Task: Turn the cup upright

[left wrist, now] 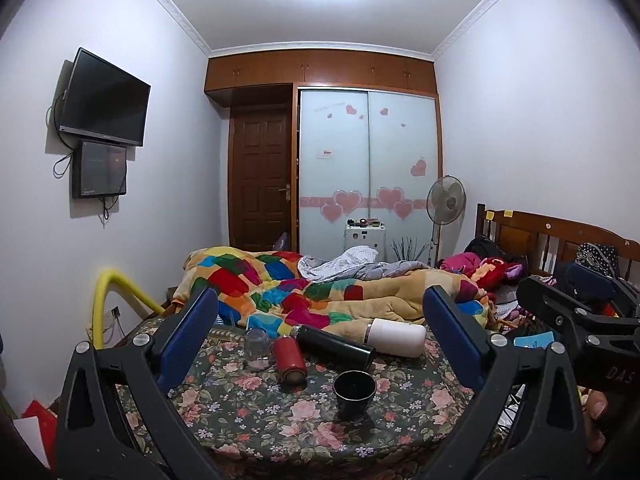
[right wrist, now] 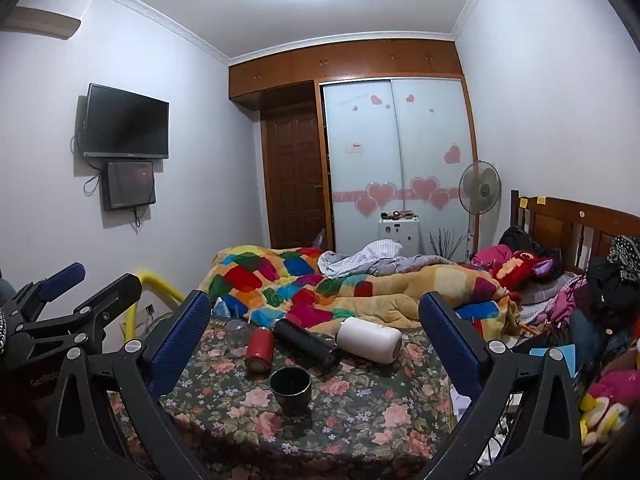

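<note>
Both grippers hang spread wide with nothing between their blue pads. The left gripper (left wrist: 320, 340) frames the cluster of vessels from above the near edge of the tabletop, its fingers (left wrist: 190, 336) clear of every object. The right gripper (right wrist: 316, 340) does the same from slightly further right, its fingers (right wrist: 450, 340) likewise touching nothing. Each tool shows at the margin of the other's view, also with a clear gap between its jaws.

The black cup (left wrist: 354, 394) stands mouth-up on the floral cloth (left wrist: 248, 432), roughly at the middle of the tabletop and nearest the near edge of all the vessels, apart from its neighbours. Its dark interior and rim face upward in both wrist views, so as far as this cup goes the flip looks done, or was never needed.

Behind it, toward the far edge next to the quilt (left wrist: 280, 284), three containers lie on their sides: a red can-like cup (left wrist: 289, 358), a black flask (left wrist: 334, 346) and a white bottle (left wrist: 396, 336), with the white bottle's neck meeting the black flask. A small clear glass (left wrist: 256, 348) stands by the far left corner; I cannot tell if it is mouth-up or inverted.

My judgement: if the task means one of the lying pieces, the red one is the likely next target, and no grasp on it has started.
</note>
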{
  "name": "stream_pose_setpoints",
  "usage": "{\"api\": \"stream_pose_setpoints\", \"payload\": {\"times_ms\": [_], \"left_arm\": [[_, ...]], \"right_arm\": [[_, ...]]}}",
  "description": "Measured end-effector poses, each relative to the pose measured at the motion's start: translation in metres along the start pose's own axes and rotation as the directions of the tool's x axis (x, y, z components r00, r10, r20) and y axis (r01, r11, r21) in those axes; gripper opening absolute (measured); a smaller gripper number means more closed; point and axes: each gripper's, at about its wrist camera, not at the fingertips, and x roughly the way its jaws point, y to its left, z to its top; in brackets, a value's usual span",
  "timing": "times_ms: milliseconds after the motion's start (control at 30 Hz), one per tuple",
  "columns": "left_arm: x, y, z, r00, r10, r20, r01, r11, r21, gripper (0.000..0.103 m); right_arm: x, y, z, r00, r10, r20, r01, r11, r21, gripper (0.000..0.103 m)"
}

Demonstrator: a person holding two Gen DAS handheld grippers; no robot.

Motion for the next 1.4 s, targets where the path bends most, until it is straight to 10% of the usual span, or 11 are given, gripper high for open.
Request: {"api": "stream_pose_setpoints", "payload": {"times_ms": [1400], "left_arm": [[0.0035, 0.0035, -0.0016, 1.0, -0.023, -0.02, 0.023, 1.0, -0.012, 0.103]], "right_arm": [[-0.0013, 0.004, 0.0051, 1.0, -0.005, -0.004, 0.005, 1.0, -0.009, 0.103]]}}
